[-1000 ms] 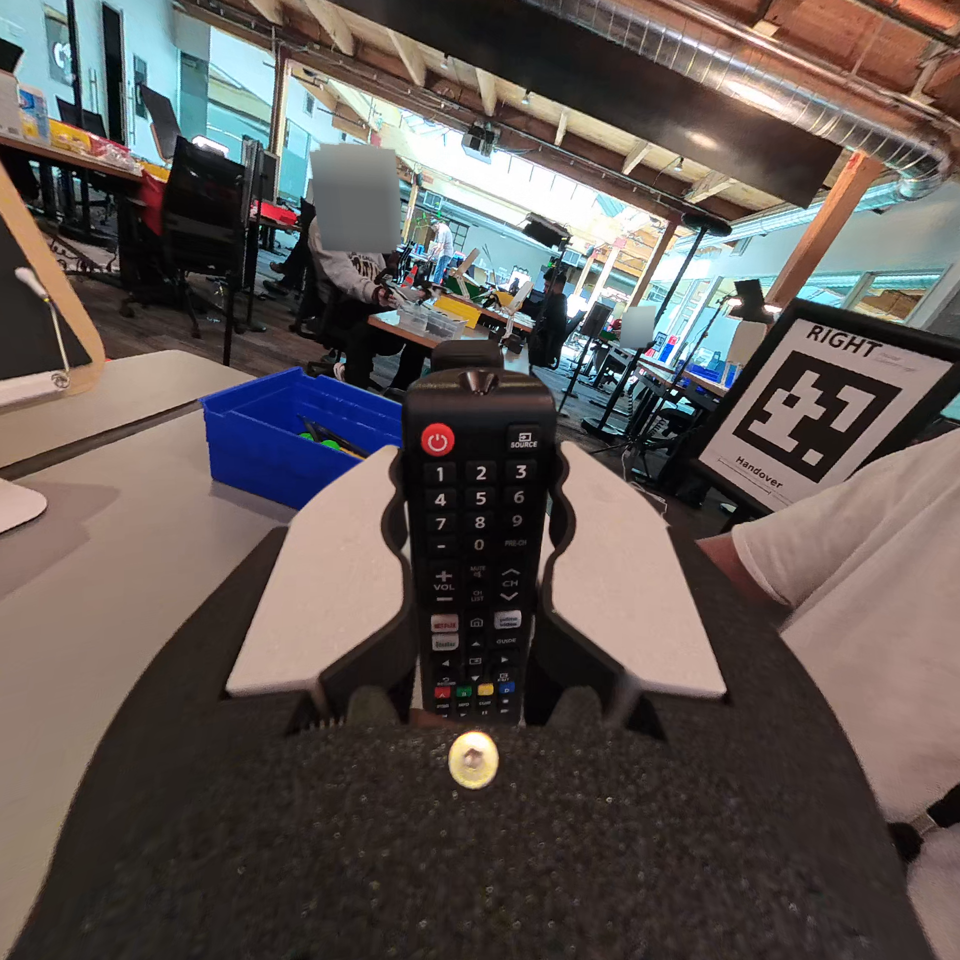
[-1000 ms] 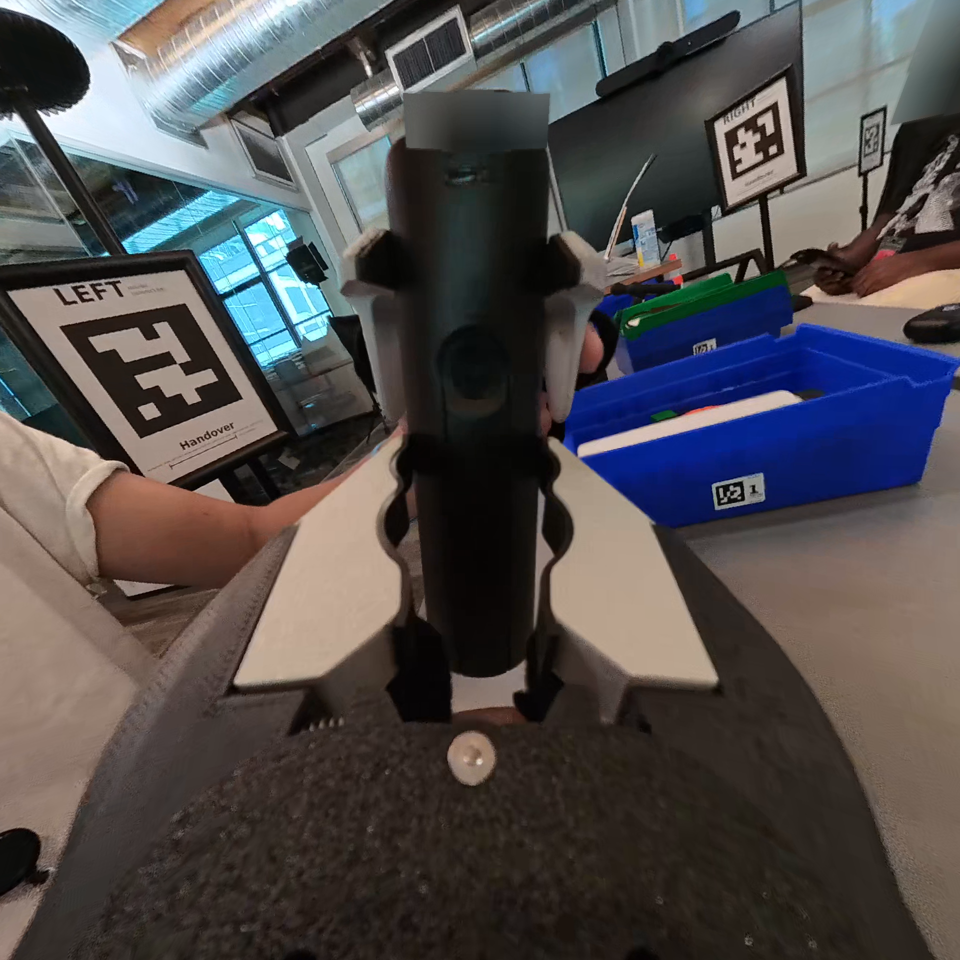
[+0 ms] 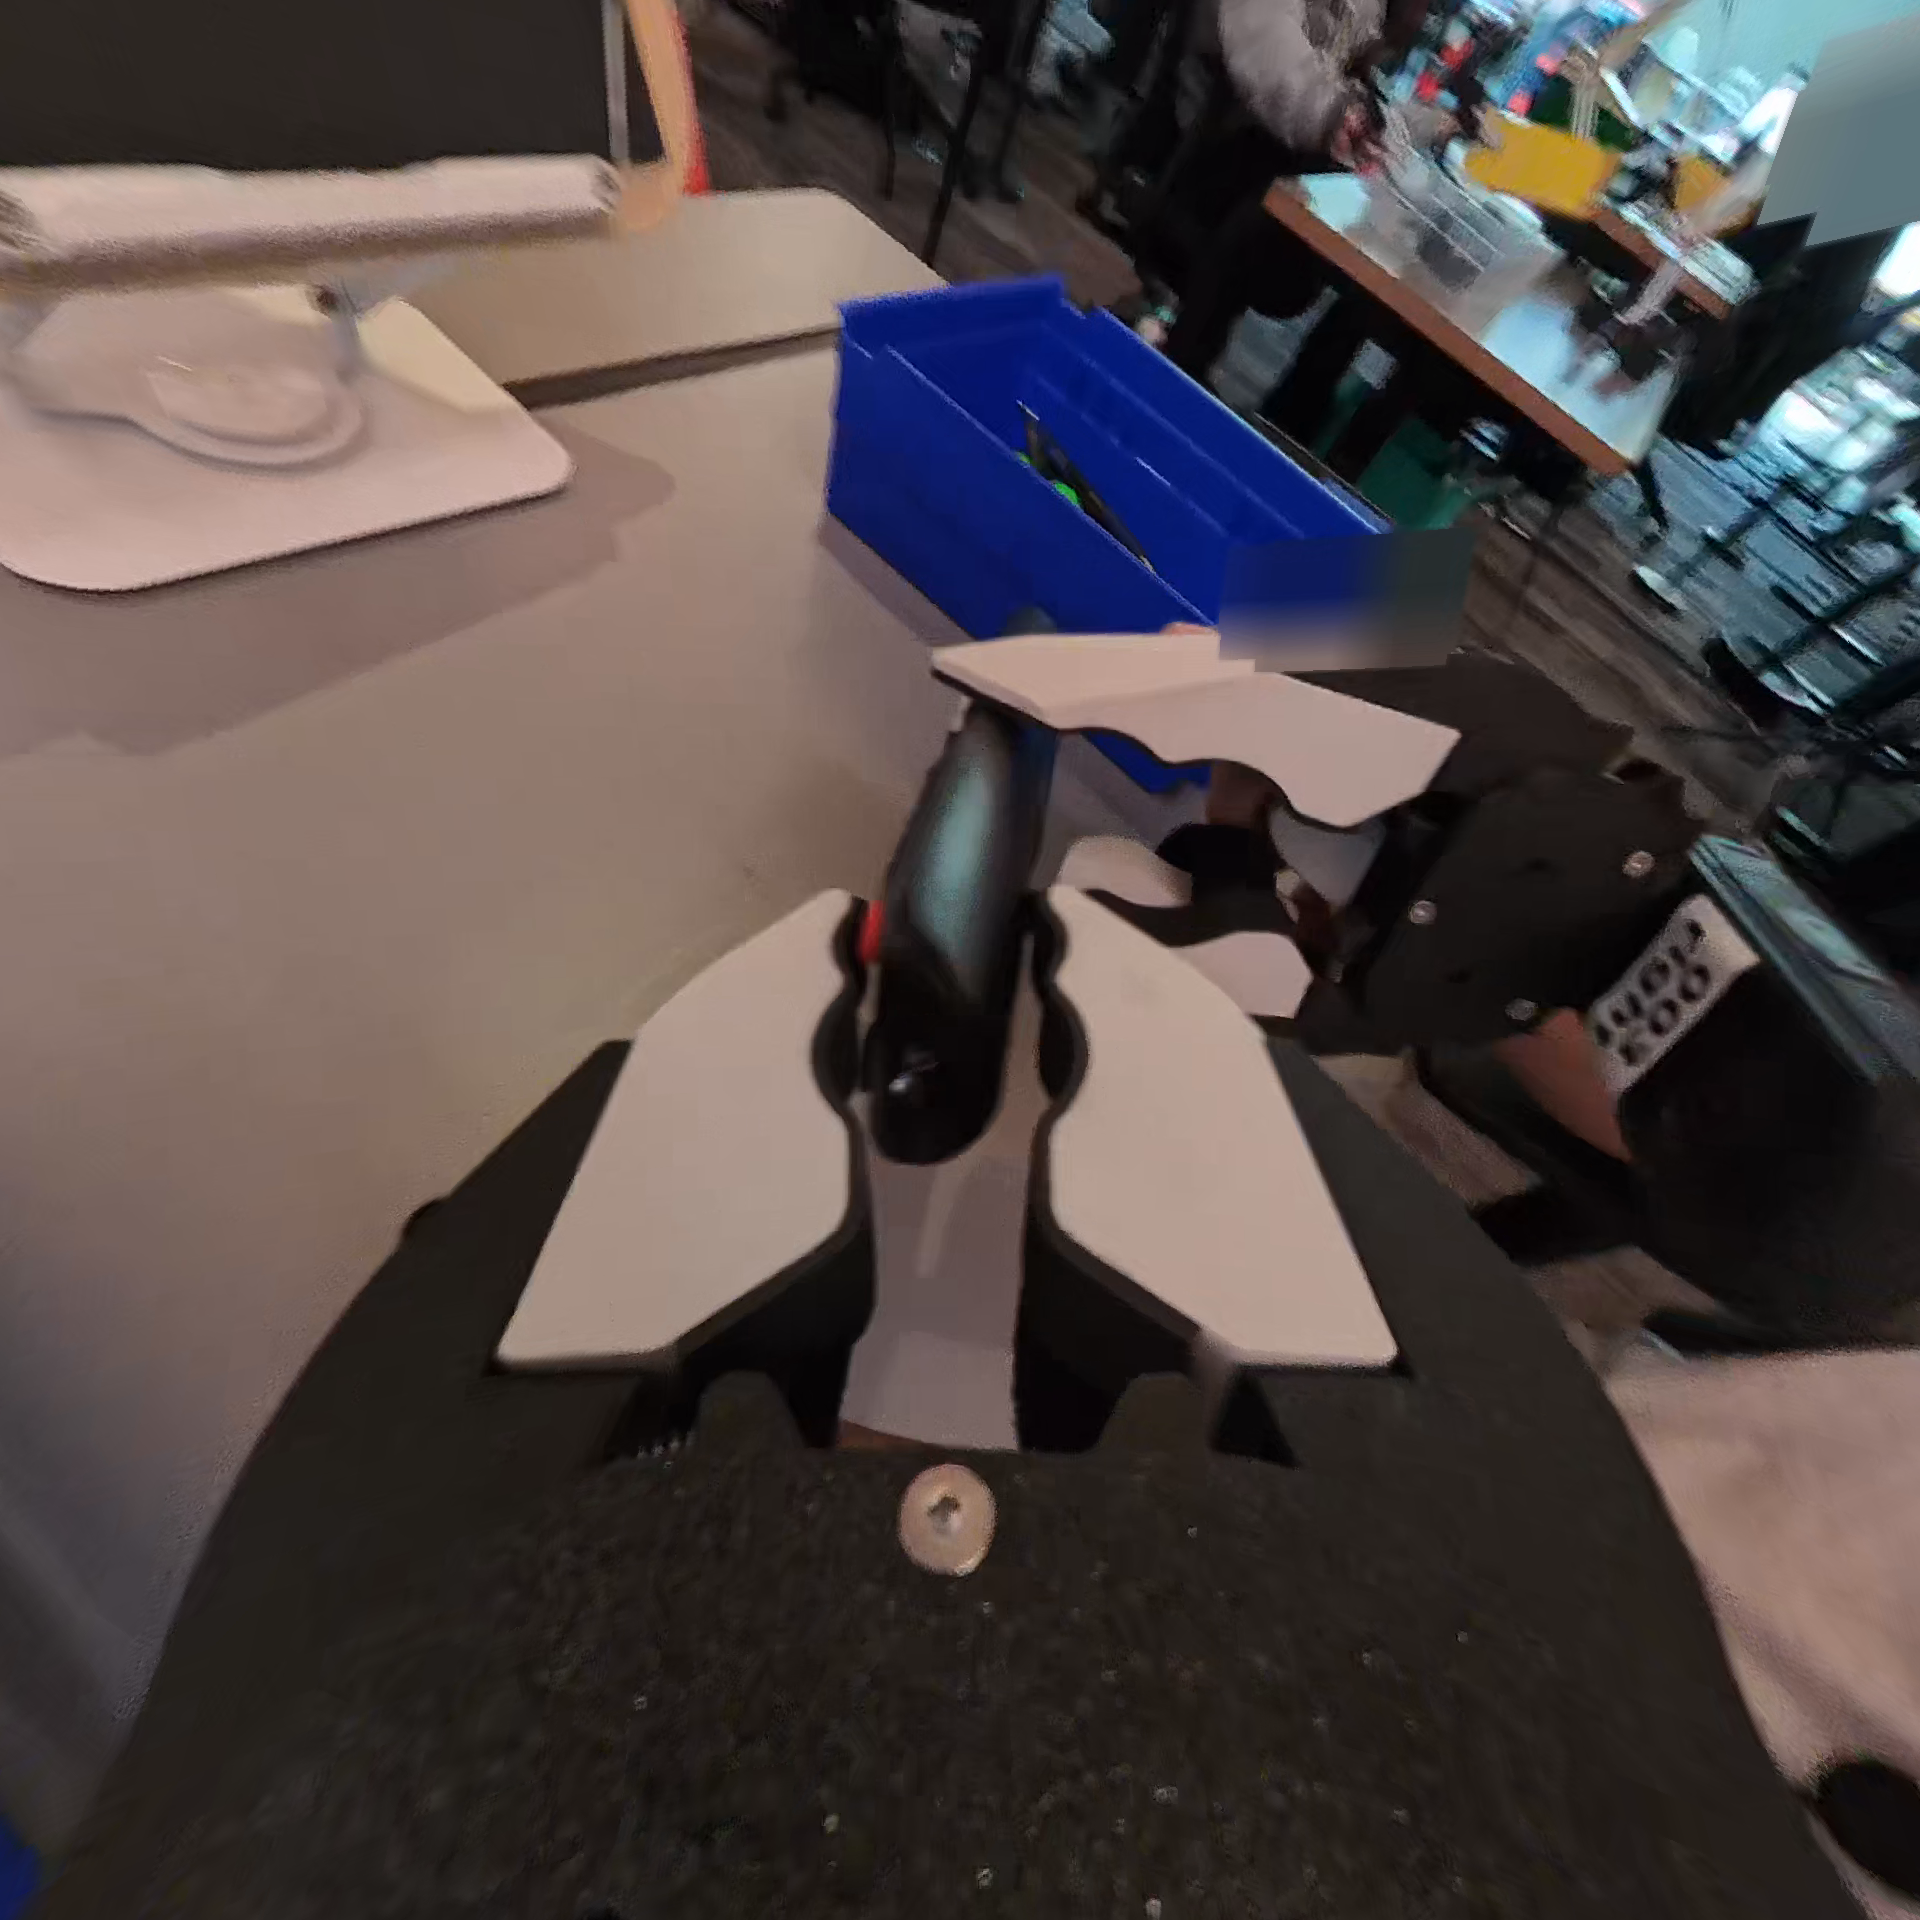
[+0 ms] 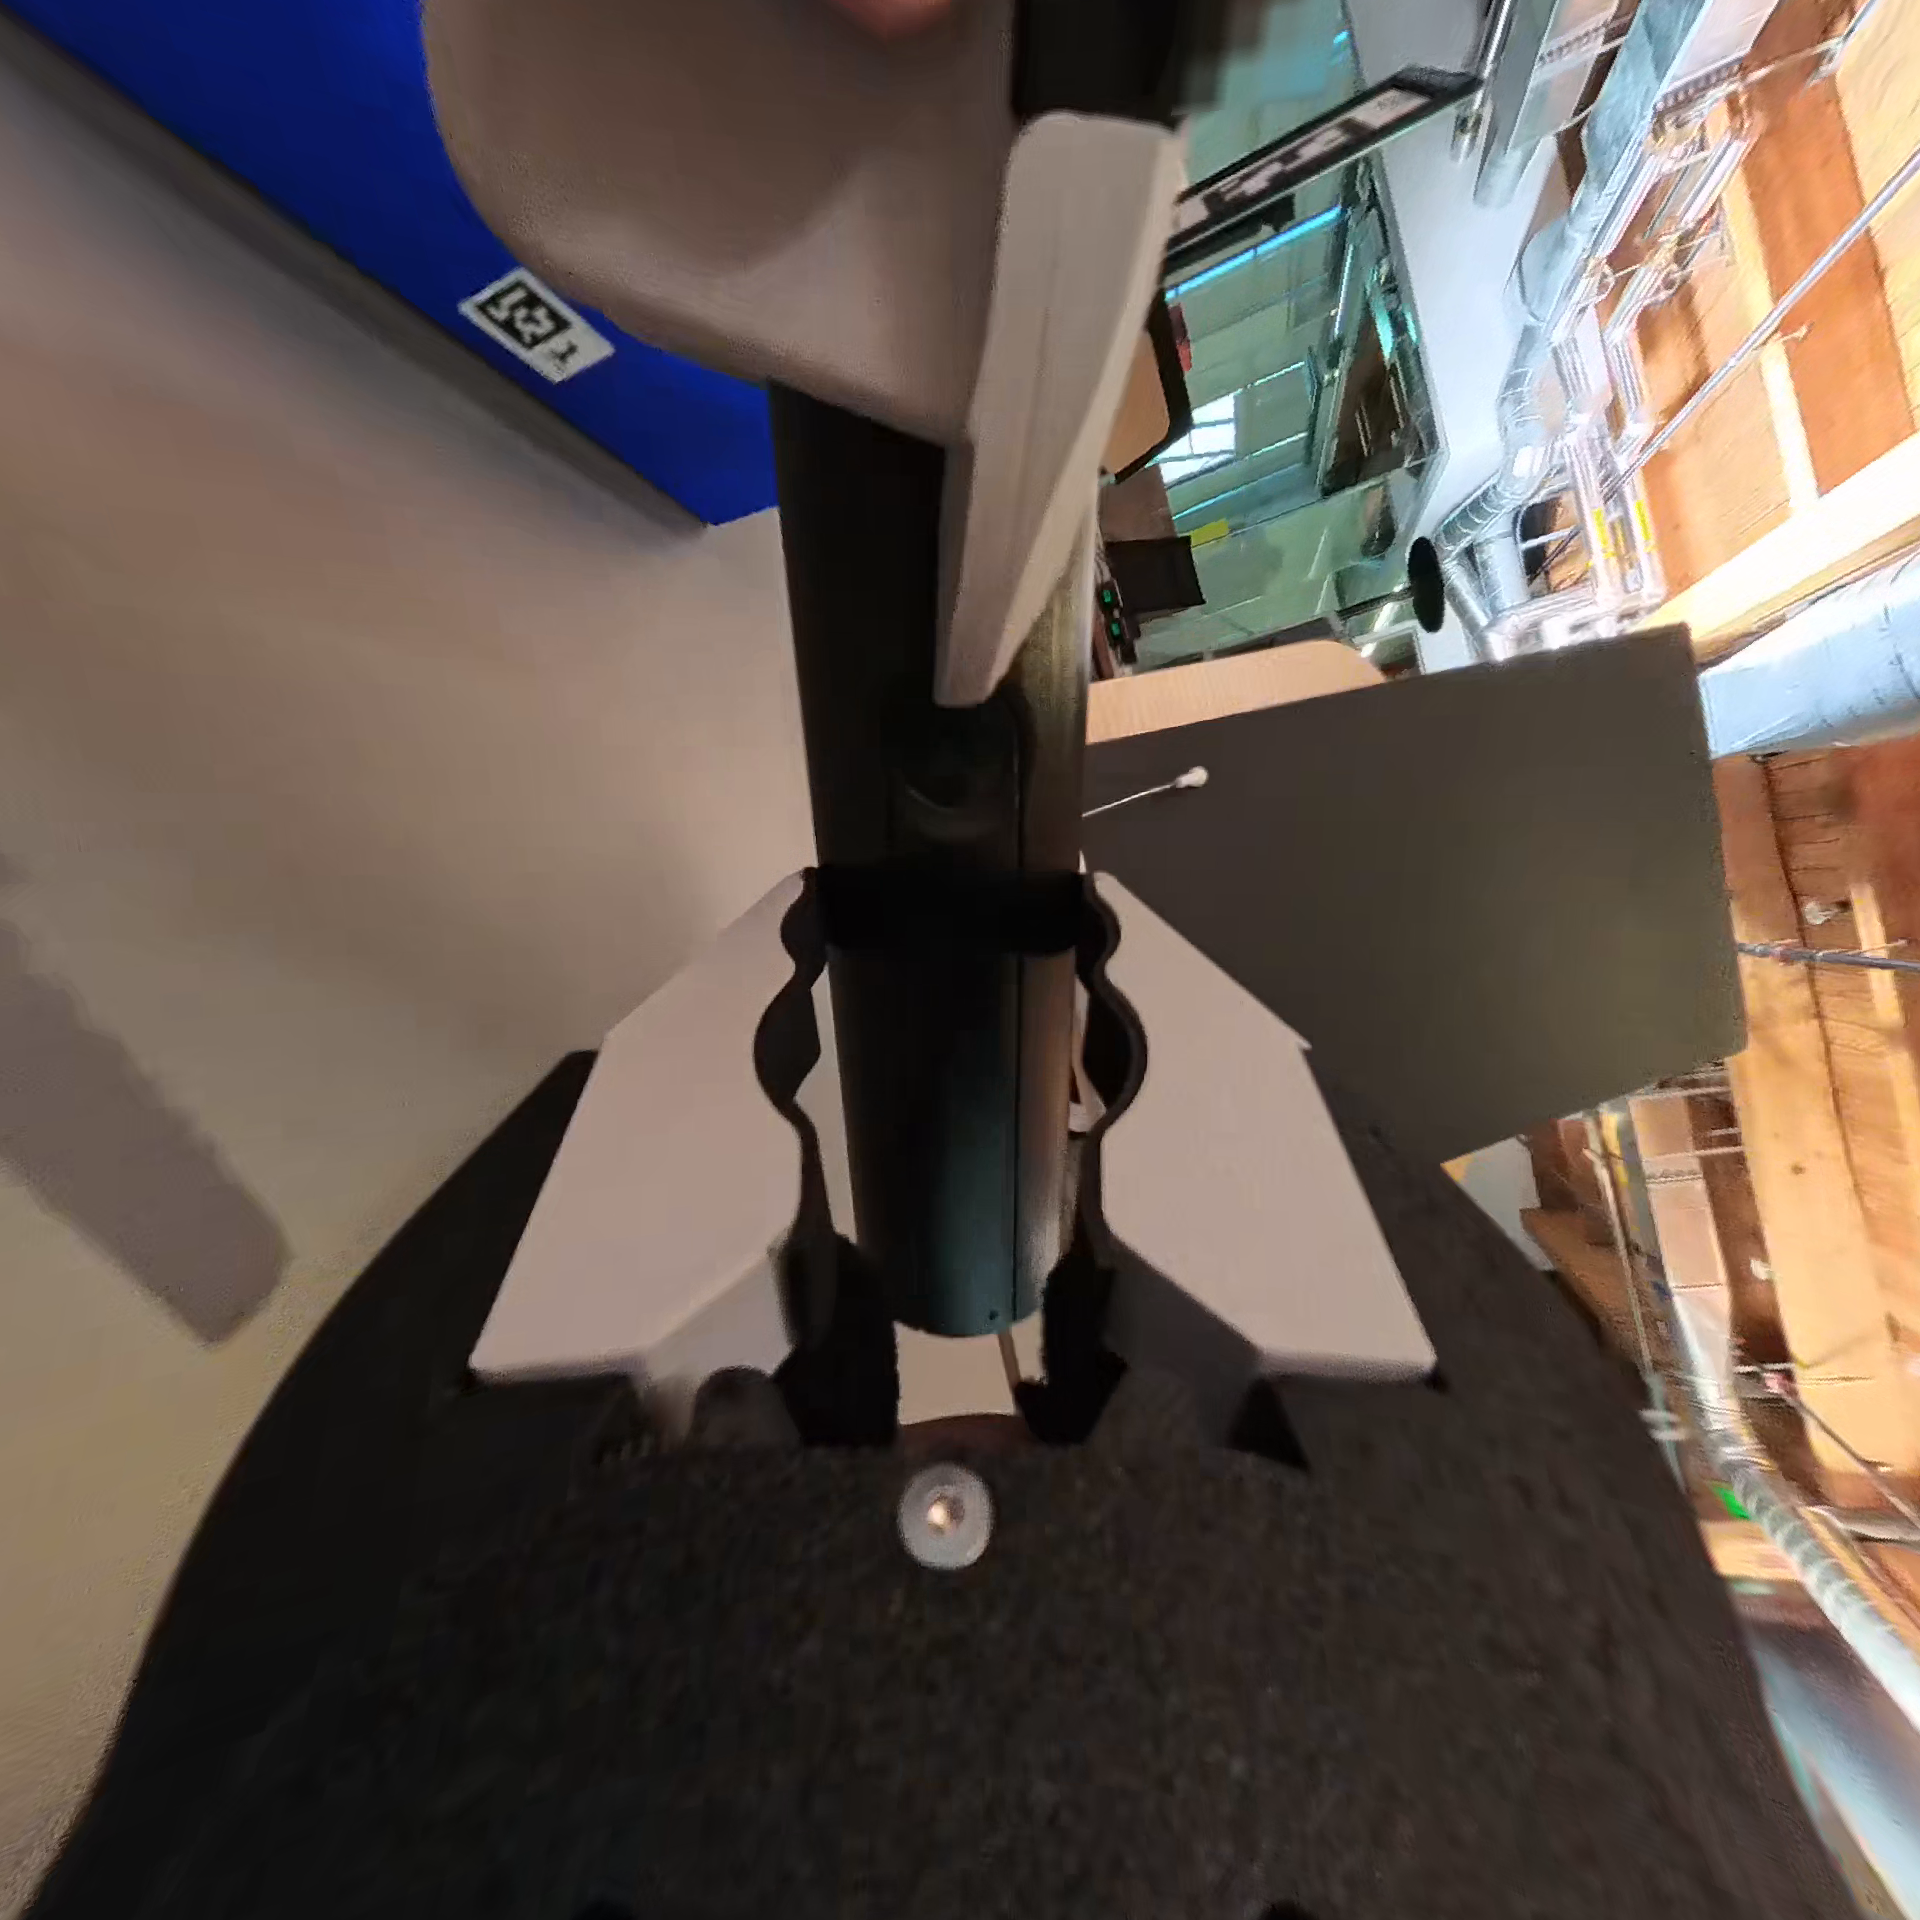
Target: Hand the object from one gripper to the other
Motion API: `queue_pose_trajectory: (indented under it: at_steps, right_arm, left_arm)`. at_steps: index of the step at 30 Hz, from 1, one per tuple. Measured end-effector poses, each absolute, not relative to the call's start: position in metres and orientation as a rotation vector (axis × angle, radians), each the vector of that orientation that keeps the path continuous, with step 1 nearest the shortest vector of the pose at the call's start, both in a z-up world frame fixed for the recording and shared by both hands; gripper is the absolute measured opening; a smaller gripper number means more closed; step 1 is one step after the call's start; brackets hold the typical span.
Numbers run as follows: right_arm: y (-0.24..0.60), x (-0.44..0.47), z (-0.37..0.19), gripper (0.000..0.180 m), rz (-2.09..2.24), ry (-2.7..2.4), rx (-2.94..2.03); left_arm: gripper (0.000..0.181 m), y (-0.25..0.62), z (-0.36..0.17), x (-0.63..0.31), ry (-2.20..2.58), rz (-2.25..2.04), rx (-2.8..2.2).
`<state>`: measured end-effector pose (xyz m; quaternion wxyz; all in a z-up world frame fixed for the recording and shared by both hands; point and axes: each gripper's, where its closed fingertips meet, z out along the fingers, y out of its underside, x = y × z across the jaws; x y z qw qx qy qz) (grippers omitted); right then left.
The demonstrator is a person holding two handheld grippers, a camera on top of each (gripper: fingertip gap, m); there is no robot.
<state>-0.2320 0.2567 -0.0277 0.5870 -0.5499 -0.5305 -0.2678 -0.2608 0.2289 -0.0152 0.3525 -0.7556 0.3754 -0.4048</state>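
A black remote [image 3: 945,987] is tilted and edge-on, with its red button on the left side. Its near end sits between the fingertips of my left gripper [image 3: 945,904]. The jaws stand slightly apart with a thin gap at the remote's right side, so they do not clamp it. My right gripper [image 3: 1039,769] reaches in from the right and holds the remote's far part. In the right wrist view, my right gripper [image 4: 940,883] is shut on the remote [image 4: 925,1091], whose back faces the camera. A left finger [image 4: 997,468] overlaps its far end.
A blue bin [image 3: 935,468] with small items stands on the grey table [image 3: 416,831] behind the grippers; it also shows in the right wrist view [image 4: 416,208]. A white stand base [image 3: 260,457] is at far left. A white sleeve [image 3: 1766,1507] is at lower right. Some 5 centimeters of space lies between my two pairs of fingers.
The right gripper has rolled about a quarter turn with the remote. The remote now lies edge-on and drawn partly out of the left fingers, which have let go. Both views dropped toward the table.
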Motion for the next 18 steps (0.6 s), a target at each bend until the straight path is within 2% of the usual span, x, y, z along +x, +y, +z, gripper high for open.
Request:
queue_pose_trajectory:
  at_steps: [6, 10, 14, 18]
  right_arm:
    - [0.257, -0.234, -0.047, 0.048, -0.551, -1.266, -1.323]
    - [0.253, -0.218, -0.036, 0.052, -0.325, -1.164, -1.359]
    - [0.25, -0.198, -0.032, 0.062, 0.3, -0.959, -1.542]
    - [0.24, -0.185, -0.003, 0.066, 1.047, -0.642, -1.453]
  left_arm:
    - [0.023, 0.229, -0.032, -0.264, 1.08, -0.966, -1.952]
    - [0.024, 0.235, -0.024, -0.272, 1.11, -0.93, -1.896]
    - [0.023, 0.239, -0.002, -0.289, 1.095, -0.98, -1.813]
    - [0.023, 0.237, 0.019, -0.306, 1.048, -1.164, -1.747]
